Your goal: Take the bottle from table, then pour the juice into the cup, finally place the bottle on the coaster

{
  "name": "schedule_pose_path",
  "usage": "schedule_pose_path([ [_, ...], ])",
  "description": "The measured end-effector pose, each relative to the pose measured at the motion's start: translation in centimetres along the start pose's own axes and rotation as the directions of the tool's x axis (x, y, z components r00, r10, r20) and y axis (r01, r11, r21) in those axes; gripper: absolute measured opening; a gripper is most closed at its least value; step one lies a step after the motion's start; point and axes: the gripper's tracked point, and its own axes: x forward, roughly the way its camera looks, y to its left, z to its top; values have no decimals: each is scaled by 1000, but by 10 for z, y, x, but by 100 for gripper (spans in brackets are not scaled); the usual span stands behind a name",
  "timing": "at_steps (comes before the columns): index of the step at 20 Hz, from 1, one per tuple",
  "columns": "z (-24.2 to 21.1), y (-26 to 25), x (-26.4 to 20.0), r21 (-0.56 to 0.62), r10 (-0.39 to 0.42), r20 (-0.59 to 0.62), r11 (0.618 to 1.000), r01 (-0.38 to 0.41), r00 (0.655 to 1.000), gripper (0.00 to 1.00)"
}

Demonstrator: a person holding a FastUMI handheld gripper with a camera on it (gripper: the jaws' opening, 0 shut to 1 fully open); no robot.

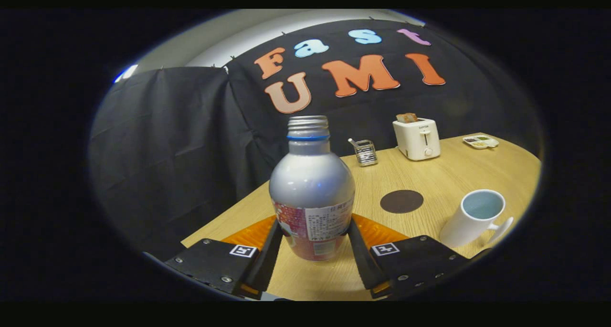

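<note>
While the gripper (312,241) is clasping the uncapped bottle (312,188) at its label, both fingers pressing its sides and its base seemingly just above the table (444,174), the taking step is appearing complete, pouring into the cup (472,218) and resting on the coaster (401,201) are remaining.

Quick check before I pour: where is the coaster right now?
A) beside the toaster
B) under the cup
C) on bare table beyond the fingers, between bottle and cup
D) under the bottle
C: the coaster lies bare on the table, between the bottle and the cup.
</note>
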Motion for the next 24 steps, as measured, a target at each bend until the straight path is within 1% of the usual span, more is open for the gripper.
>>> schedule_pose_path([
  [4,-17,-3,6,-73,-30,-31,997,28,999,73],
  [7,-25,-3,16,-92,-51,-36,995,47,998,72],
  [9,-16,-11,19,-114,-78,-22,991,75,997,73],
  [14,12,-43,35,-157,-169,37,972,173,985,73],
  [18,30,-73,53,-204,-254,68,943,262,965,72],
  [20,36,-85,64,-211,-280,73,934,289,957,73],
  [22,38,-95,76,-207,-293,64,931,300,954,73],
  [24,40,-110,86,-225,-330,58,915,334,942,72],
])
